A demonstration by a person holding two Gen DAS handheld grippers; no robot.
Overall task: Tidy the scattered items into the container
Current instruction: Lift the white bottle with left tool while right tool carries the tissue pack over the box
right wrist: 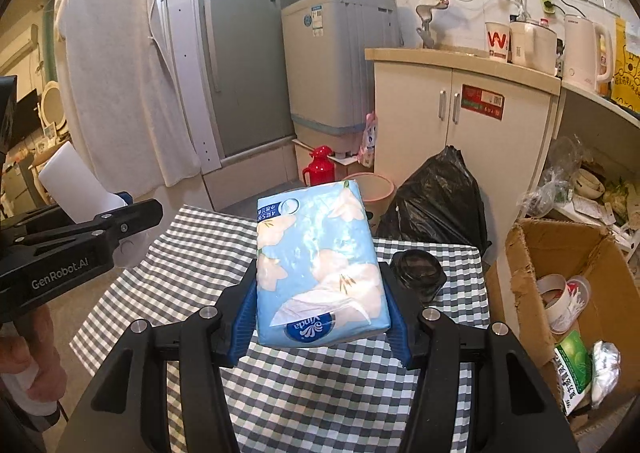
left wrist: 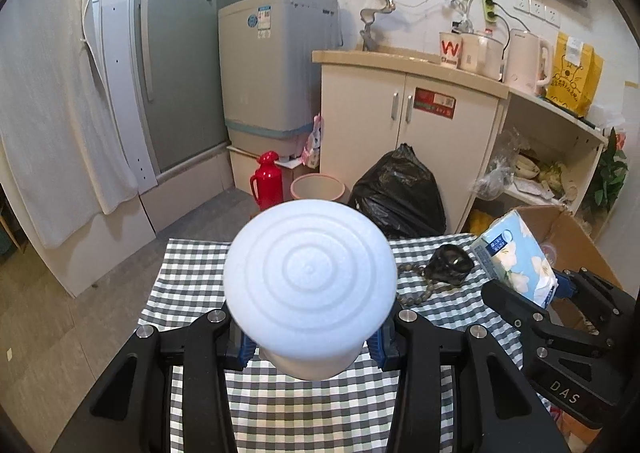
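My left gripper (left wrist: 312,345) is shut on a white foam cup (left wrist: 310,285), held bottom-forward above the checked tablecloth (left wrist: 280,405); the cup (right wrist: 74,189) and left gripper (right wrist: 116,219) also show at the left of the right wrist view. My right gripper (right wrist: 320,317) is shut on a blue flowered tissue pack (right wrist: 318,265), lifted over the cloth (right wrist: 320,393); the pack (left wrist: 516,257) and right gripper (left wrist: 556,293) appear at the right of the left wrist view. A black lidded jar (left wrist: 450,265) with a bead string (left wrist: 420,293) lies on the cloth. The cardboard box (right wrist: 532,253) stands to the table's right.
The box holds tape rolls (right wrist: 560,297), a green packet (right wrist: 574,365) and foil. Beyond the table sit a black rubbish bag (left wrist: 400,193), a red thermos (left wrist: 267,181), a pink bin (left wrist: 318,189), a washing machine (left wrist: 276,65) and a cabinet (left wrist: 408,109). A hand (right wrist: 24,349) grips the left handle.
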